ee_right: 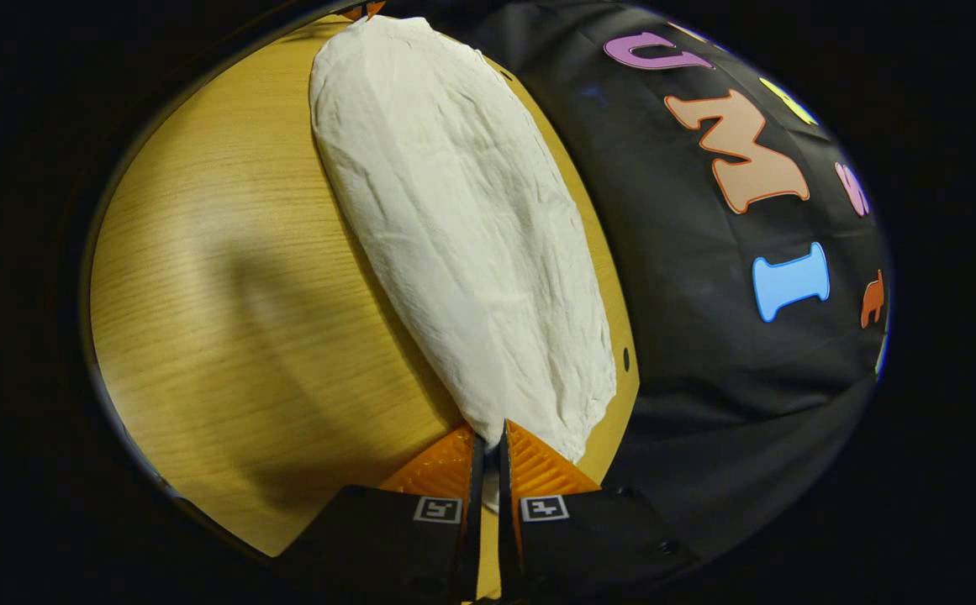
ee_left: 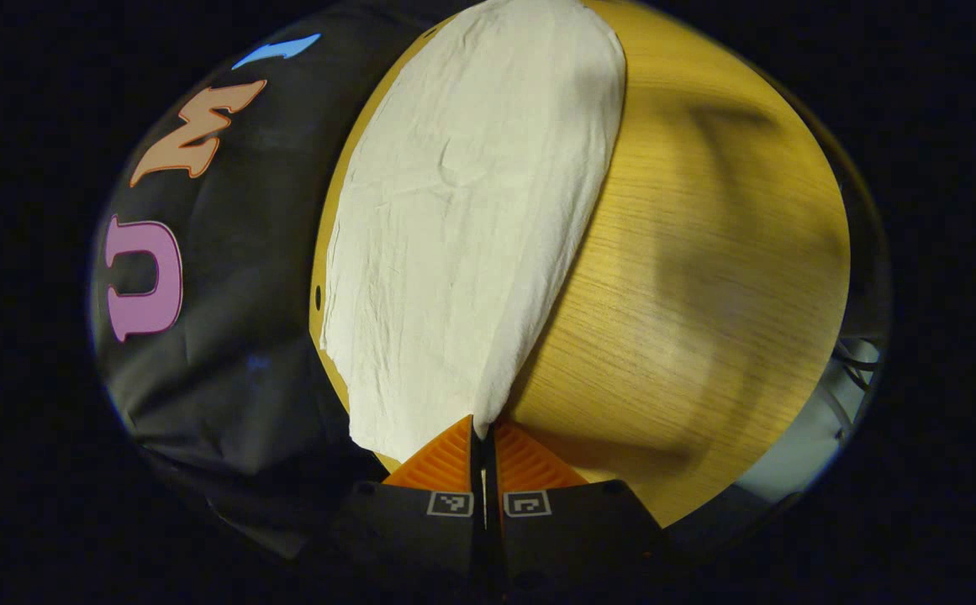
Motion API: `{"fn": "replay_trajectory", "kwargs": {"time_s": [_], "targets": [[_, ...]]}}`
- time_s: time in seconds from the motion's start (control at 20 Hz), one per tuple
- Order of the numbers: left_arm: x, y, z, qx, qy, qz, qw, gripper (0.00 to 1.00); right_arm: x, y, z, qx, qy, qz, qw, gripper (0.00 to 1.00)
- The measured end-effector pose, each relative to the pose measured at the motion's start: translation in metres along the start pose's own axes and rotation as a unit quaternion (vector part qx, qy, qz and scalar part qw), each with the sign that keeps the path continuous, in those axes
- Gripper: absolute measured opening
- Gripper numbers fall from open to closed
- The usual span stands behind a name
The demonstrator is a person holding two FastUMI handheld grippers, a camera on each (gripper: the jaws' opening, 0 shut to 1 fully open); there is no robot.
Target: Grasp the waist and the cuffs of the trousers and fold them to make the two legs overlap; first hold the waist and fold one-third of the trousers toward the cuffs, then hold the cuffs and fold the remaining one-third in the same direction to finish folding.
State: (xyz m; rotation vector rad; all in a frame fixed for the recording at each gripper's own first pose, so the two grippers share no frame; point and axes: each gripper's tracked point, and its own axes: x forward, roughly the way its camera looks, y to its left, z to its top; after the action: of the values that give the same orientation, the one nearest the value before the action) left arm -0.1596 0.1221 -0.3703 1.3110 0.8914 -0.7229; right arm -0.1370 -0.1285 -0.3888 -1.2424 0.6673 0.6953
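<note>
Trousers (ee_left: 462, 235) of a pale cream cloth are laid out long and flat on a wooden table (ee_left: 706, 277). They are seen as one narrow strip, so the two legs seem to be lying one on top of the other. Small creases are seen all over the cloth.

In the left gripper view, the strip runs away from the left gripper (ee_left: 484, 433) along the table's far edge, next to the black cloth wall (ee_left: 235, 336). The near end of the strip is pinched at its corner by this gripper. Its jaws are almost closed, with just a thin fold of cloth held between them.

In the right gripper view, the trousers (ee_right: 462, 244) are seen from their other end. The right gripper (ee_right: 488, 441) is closed down to a narrow gap, and the end of the strip is caught in that gap. A little cloth is seen hanging between the two fingers.

Which end is the waist and which end is the cuffs cannot be told.

Small square black-and-white code marks are stuck on the fingers of both grippers; no words can be read on them. No tag or writing is seen on the trousers.

A soft dark shadow is cast on the bare wood beside the trousers.
</note>
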Motion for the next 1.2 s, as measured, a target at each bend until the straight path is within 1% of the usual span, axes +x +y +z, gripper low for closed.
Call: {"fn": "replay_trajectory", "kwargs": {"time_s": [0.15,0.2,0.25,0.4,0.5,0.6,0.65,0.7,0.85,0.95,1.0,1.1,1.2], "targets": [[-0.009,0.027,0.003,-0.008,0.003,0.030,1.000,0.00,-0.006,-0.035,0.009,0.003,-0.015,-0.030,0.999,0.11],[-0.011,0.037,0.005,-0.016,0.004,0.040,0.999,0.00,-0.007,-0.048,0.015,0.006,-0.023,-0.041,0.999,0.14],[-0.011,0.048,0.009,-0.025,0.006,0.050,0.998,0.00,-0.008,-0.062,0.020,0.008,-0.030,-0.052,0.998,0.11],[-0.009,0.087,0.017,-0.055,0.017,0.082,0.995,0.00,-0.005,-0.098,0.034,0.011,-0.052,-0.081,0.995,0.11],[-0.018,0.107,0.026,-0.073,0.022,0.105,0.992,0.00,0.001,-0.120,0.043,0.012,-0.068,-0.094,0.993,0.11],[-0.016,0.131,0.036,-0.086,0.026,0.124,0.988,0.00,0.009,-0.141,0.049,0.018,-0.077,-0.105,0.991,0.11],[-0.014,0.144,0.042,-0.094,0.024,0.136,0.986,0.00,0.015,-0.150,0.051,0.023,-0.080,-0.111,0.990,0.08],[-0.019,0.147,0.051,-0.098,0.021,0.146,0.984,0.00,0.020,-0.159,0.055,0.028,-0.082,-0.118,0.989,0.11],[-0.020,0.152,0.060,-0.124,0.008,0.162,0.979,0.00,0.038,-0.190,0.067,0.049,-0.074,-0.140,0.986,0.11],[-0.007,0.171,0.067,-0.138,-0.005,0.167,0.976,0.00,0.055,-0.204,0.073,0.060,-0.063,-0.155,0.984,0.11],[0.010,0.190,0.073,-0.144,-0.012,0.167,0.975,0.00,0.061,-0.208,0.074,0.066,-0.053,-0.159,0.984,0.11],[0.034,0.220,0.084,-0.157,-0.029,0.171,0.972,0.00,0.081,-0.213,0.083,0.079,-0.040,-0.164,0.982,0.11],[0.057,0.238,0.097,-0.166,-0.045,0.174,0.970,0.00,0.106,-0.212,0.085,0.089,-0.021,-0.164,0.982,0.11]]}}
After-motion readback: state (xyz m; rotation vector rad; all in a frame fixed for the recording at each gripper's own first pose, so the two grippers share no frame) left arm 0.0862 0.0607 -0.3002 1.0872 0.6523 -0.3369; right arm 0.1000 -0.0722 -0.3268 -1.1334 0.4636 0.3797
